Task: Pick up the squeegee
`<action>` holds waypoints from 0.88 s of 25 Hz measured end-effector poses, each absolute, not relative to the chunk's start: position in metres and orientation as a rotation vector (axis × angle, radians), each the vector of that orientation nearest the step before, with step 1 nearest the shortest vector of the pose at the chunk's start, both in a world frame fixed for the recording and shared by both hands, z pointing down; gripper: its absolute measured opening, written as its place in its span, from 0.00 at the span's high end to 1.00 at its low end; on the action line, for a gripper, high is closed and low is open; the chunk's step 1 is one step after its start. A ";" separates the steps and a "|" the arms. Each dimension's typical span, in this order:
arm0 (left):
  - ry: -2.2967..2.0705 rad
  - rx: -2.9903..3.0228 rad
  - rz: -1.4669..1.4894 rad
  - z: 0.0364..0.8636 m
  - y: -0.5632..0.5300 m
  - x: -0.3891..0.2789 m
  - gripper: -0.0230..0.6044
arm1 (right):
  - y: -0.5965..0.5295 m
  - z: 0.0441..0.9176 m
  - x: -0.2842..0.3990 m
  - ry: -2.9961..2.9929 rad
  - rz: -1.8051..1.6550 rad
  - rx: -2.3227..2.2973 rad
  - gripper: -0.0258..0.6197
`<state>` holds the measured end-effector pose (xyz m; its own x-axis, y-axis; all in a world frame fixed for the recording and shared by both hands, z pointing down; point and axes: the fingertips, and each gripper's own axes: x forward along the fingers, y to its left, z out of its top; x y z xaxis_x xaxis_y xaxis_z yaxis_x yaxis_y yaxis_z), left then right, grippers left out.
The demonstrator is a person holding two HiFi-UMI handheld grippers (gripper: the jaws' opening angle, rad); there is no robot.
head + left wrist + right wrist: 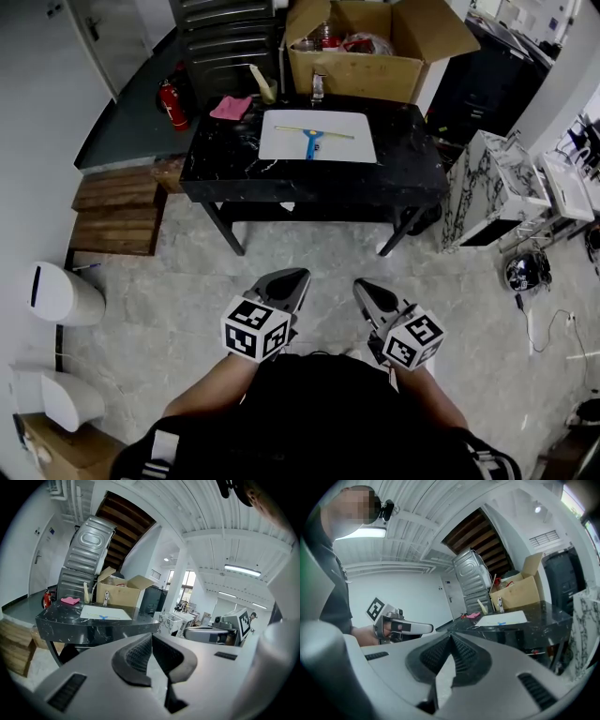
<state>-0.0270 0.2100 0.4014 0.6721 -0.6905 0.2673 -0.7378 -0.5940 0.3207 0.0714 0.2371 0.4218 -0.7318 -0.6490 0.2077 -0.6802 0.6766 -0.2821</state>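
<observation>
Squeegee (pixel 313 140) well apart from both closed jaws

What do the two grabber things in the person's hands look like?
The left gripper and right gripper are both smooth grey shells that taper to a pointed beak. Inside they are lined with black ridged pads. Each carries a cube printed with black-and-white square markers. The person wears dark clothing with white stripes low at the sides.

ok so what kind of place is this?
Probably a workshop or lab corner of an open office, not a home: a black table on a bare stone floor, an open cardboard box behind it, and a fire extinguisher on the floor.
</observation>
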 end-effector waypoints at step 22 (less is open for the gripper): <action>-1.013 2.477 0.188 0.425 0.203 -0.144 0.94 | 0.243 0.435 -0.045 -2.702 0.573 1.187 0.95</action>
<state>-0.1444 0.2029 0.4248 0.7202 -0.6301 0.2903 -0.6923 -0.6259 0.3590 -0.0452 0.2427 0.4347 -0.6806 -0.6806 0.2712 -0.7321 0.6175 -0.2875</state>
